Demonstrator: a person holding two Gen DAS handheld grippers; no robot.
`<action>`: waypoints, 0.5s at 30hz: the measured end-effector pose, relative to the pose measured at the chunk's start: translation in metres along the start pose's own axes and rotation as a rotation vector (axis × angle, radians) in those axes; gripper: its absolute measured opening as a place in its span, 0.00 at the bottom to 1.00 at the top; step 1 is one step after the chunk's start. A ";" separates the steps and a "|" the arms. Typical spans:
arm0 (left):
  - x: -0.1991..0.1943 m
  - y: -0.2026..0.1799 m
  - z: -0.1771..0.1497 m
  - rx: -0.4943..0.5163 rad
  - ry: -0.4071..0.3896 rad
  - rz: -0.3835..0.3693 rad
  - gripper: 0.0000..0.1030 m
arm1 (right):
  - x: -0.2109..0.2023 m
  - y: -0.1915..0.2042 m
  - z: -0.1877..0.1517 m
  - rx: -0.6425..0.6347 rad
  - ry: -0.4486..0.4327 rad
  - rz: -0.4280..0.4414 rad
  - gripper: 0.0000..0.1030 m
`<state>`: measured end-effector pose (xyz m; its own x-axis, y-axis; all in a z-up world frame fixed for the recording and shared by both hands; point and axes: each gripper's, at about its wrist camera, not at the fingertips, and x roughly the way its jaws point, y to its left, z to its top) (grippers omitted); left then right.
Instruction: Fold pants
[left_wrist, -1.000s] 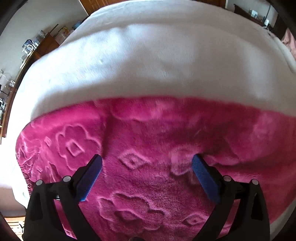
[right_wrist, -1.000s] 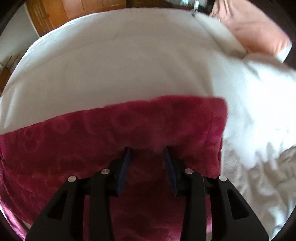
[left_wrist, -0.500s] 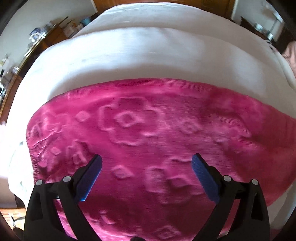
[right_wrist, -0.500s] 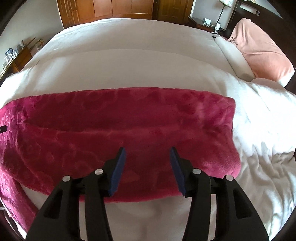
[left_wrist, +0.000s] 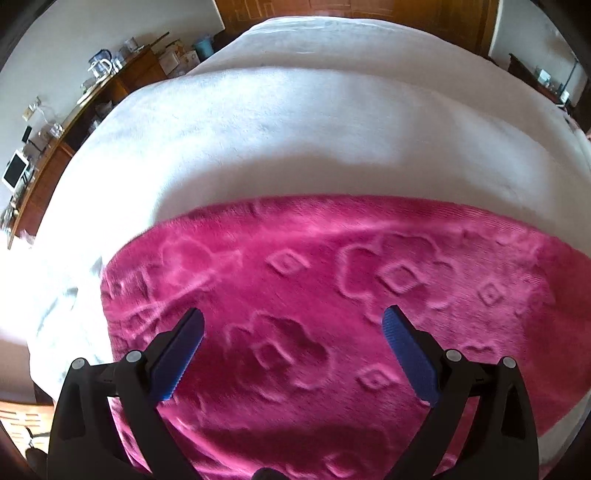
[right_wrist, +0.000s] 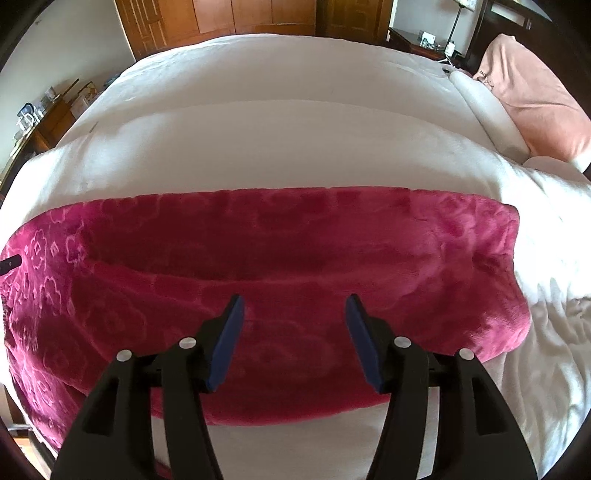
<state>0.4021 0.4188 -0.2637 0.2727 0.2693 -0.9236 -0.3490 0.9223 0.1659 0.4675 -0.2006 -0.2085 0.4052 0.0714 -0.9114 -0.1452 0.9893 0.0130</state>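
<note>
The magenta fleece pants (right_wrist: 288, 254), embossed with flower shapes, lie folded lengthwise across the near side of a white bed (right_wrist: 295, 129). They run left to right, with one end at the right. In the left wrist view the pants (left_wrist: 332, 280) fill the lower half. My left gripper (left_wrist: 293, 319) is open and empty, hovering just above the fabric near its left end. My right gripper (right_wrist: 294, 306) is open and empty, above the near edge of the pants around their middle.
A pink pillow (right_wrist: 535, 96) and a white bolster (right_wrist: 484, 110) lie at the bed's right. A wooden sideboard with clutter (left_wrist: 74, 114) stands along the left wall. Wooden wardrobe doors (right_wrist: 240, 14) stand beyond the bed. Rumpled white sheet (right_wrist: 554, 350) lies right of the pants.
Both grippers have pulled back and up from the pants. The right gripper was shut on the fabric a second ago and has opened and let go. The pants now lie flat.
</note>
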 end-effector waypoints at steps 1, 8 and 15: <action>0.003 0.001 0.005 0.007 -0.004 0.002 0.94 | 0.000 0.003 0.000 0.001 0.004 -0.005 0.57; 0.039 0.037 0.051 0.080 -0.015 0.010 0.94 | 0.003 0.012 -0.004 0.026 0.033 -0.038 0.57; 0.100 0.064 0.075 0.130 0.032 0.058 0.94 | 0.001 0.007 -0.008 0.035 0.047 -0.056 0.57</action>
<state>0.4747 0.5254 -0.3192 0.2257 0.3162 -0.9215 -0.2434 0.9342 0.2609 0.4595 -0.1947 -0.2133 0.3687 0.0105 -0.9295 -0.0918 0.9955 -0.0252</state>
